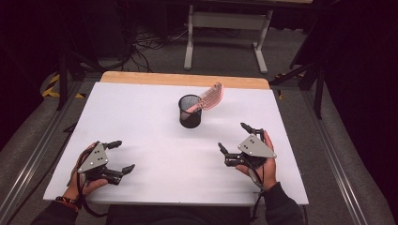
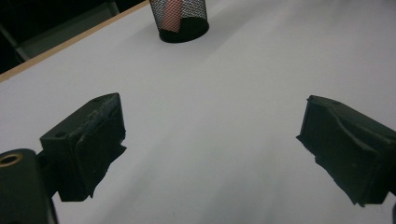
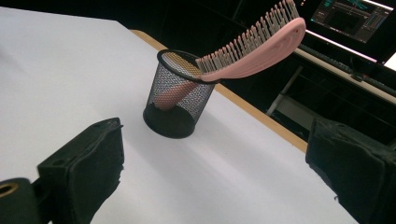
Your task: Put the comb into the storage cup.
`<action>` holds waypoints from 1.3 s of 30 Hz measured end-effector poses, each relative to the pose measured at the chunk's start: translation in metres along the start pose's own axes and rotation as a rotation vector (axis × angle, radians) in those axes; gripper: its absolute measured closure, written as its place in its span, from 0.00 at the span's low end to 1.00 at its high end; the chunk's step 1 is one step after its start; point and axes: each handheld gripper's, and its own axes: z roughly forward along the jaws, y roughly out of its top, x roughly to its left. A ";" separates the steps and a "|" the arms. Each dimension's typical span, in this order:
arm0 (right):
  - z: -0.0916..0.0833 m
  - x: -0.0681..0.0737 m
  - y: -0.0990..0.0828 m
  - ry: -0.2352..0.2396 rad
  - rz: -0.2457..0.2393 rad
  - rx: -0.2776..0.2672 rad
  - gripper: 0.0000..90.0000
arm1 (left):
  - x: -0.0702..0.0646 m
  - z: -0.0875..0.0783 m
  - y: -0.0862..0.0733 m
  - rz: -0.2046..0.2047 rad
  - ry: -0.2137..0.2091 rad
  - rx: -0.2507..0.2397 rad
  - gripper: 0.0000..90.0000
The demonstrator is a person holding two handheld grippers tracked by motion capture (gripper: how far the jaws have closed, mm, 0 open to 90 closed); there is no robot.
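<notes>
Both tools, left tool [image 1: 118, 157] and right tool [image 1: 233, 138], gape wide; the pink brush [image 3: 254, 44] leans handle-down in the mesh cup [image 3: 175, 105].

White table [image 1: 141, 117]; black mesh cup [image 1: 190, 112] upright mid-table, toward far edge.

We can read no text, label, brand or number anywhere. The lit screen [image 3: 352, 13] beyond the table's far edge shows coloured lines, too small and blurred for us to read.
</notes>
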 end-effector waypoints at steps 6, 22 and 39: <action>0.000 0.004 -0.011 0.004 -0.015 0.023 0.06 | 0.000 0.000 0.000 -0.002 0.000 -0.001 0.09; -0.008 0.007 -0.039 0.025 -0.016 0.085 0.06 | 0.000 0.001 0.000 -0.007 0.000 -0.003 0.09; -0.026 -0.001 -0.071 0.044 0.025 0.113 0.05 | 0.002 0.000 -0.001 -0.022 0.012 -0.012 0.09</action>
